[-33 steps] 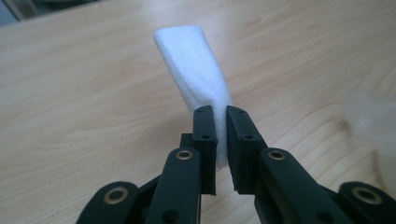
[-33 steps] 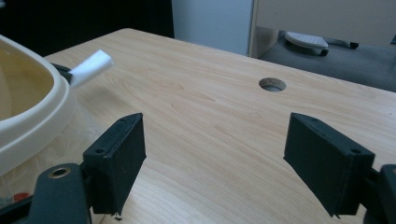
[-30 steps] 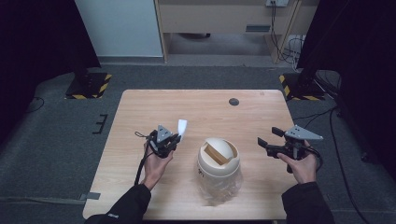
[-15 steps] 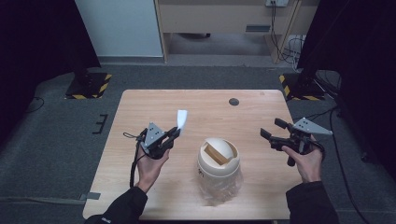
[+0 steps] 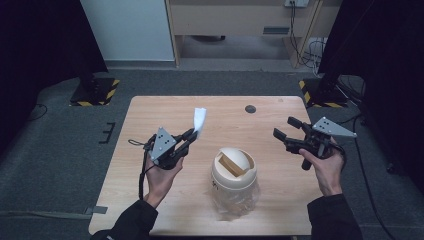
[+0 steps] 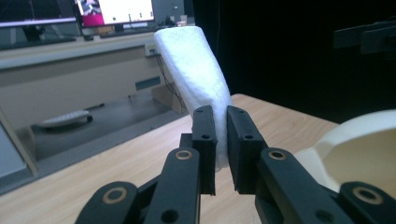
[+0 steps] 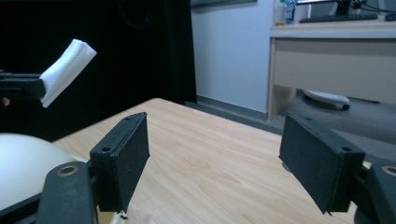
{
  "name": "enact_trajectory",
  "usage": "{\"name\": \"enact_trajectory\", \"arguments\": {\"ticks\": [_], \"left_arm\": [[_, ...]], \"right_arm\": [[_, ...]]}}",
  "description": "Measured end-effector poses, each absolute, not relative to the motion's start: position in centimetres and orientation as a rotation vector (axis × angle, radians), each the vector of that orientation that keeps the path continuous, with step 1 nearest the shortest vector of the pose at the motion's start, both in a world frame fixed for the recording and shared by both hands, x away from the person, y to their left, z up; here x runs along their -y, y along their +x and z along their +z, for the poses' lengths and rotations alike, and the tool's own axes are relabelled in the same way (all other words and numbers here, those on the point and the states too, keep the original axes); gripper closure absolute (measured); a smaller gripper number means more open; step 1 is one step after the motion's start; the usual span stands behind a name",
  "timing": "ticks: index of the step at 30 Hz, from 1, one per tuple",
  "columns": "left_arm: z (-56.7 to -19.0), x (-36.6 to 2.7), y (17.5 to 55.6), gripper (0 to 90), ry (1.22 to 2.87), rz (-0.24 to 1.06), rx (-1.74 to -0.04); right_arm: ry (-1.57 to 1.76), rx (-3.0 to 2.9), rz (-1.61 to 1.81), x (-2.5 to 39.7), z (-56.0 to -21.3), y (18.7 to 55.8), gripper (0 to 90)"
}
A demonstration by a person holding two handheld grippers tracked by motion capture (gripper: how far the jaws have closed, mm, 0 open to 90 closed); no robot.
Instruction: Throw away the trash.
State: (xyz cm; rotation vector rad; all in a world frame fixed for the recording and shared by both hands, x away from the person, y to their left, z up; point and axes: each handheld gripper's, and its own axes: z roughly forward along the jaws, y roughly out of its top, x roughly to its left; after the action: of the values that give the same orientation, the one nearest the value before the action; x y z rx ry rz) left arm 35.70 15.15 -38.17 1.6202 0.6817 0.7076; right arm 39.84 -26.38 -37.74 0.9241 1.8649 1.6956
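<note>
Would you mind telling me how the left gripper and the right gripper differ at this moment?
The left gripper is shut on a folded white tissue; the right gripper is open and holds nothing. The left sits beside the cream bin, the right nearer the table edge. Both are hand-held, black, with a grey three-cornered plate on top.

Floor: grey carpet (image 5: 65,150)
Rear: wooden desk (image 5: 240,15), white panel (image 5: 125,27)
Sides: black curtains (image 5: 40,45)
Stands: hazard-striped bases (image 5: 95,92)

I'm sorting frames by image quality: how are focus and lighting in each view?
High view: even light, soft detail, dark surroundings beyond the table. Left gripper view: left gripper and white tissue sharp, background monitors blurred. Right gripper view: right gripper slightly soft, black backdrop.
</note>
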Motion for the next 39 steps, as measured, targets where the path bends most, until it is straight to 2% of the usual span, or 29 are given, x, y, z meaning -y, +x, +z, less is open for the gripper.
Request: {"name": "enact_trajectory", "arguments": {"ticks": [12, 24, 39], "left_arm": [[-36.9, -13.8, 35.1, 81.8, 1.605, 0.677, -0.618], [-35.5, -10.8, 35.0, 81.8, 1.615, 0.678, -0.505], [-35.5, -8.4, 35.5, 81.8, 1.629, 0.627, -0.460]], "right_arm": [[0.869, -1.844, 1.789, 24.8, -35.8, 39.3, 24.1], [0.805, -1.854, 1.866, 22.5, -34.1, 39.8, 23.4], [0.777, -1.857, 1.969, 20.2, -32.8, 40.4, 24.7]]}}
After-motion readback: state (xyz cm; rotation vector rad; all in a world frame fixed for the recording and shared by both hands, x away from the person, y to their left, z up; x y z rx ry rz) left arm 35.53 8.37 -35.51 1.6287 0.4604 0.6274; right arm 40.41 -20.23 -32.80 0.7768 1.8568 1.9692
